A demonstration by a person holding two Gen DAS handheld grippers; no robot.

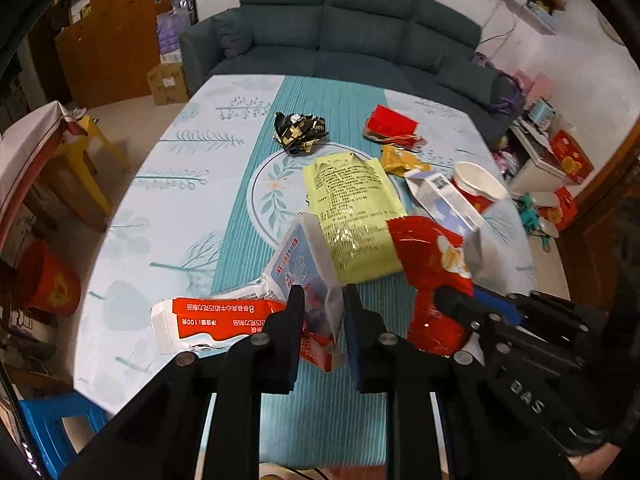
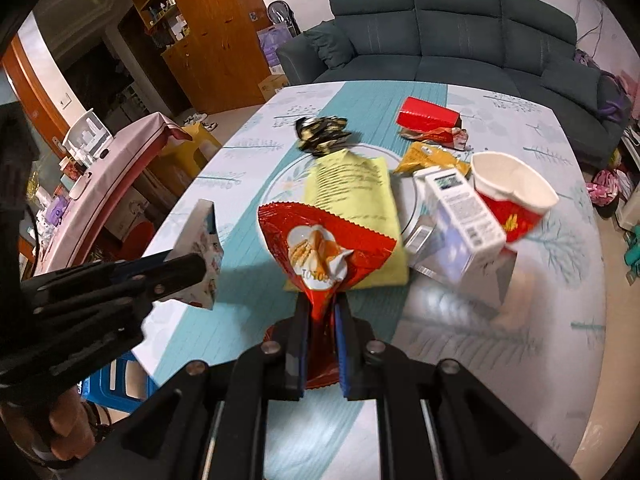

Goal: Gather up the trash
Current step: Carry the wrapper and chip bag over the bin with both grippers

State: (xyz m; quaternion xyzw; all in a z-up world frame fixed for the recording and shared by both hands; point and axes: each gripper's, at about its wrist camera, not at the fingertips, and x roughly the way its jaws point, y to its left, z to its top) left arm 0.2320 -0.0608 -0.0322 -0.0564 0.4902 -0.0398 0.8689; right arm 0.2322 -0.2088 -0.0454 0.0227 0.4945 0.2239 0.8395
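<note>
Above the table (image 1: 168, 208), left gripper (image 1: 322, 300) pinches a flattened carton (image 1: 304, 264), right gripper (image 2: 322, 312) a red snack bag (image 2: 320, 248); roughly 6 scraps remain.

Left gripper (image 1: 320, 300) and right gripper (image 2: 322, 304) both clamped, angled downward.

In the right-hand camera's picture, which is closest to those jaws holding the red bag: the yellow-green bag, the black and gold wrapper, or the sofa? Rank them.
From the right gripper, shut on the red snack bag:
1. Yellow-green bag, lying flat on the table just beyond the red bag.
2. Black and gold wrapper, crumpled, farther up the table, slightly left.
3. Sofa, past the table's far edge, against the wall.
</note>
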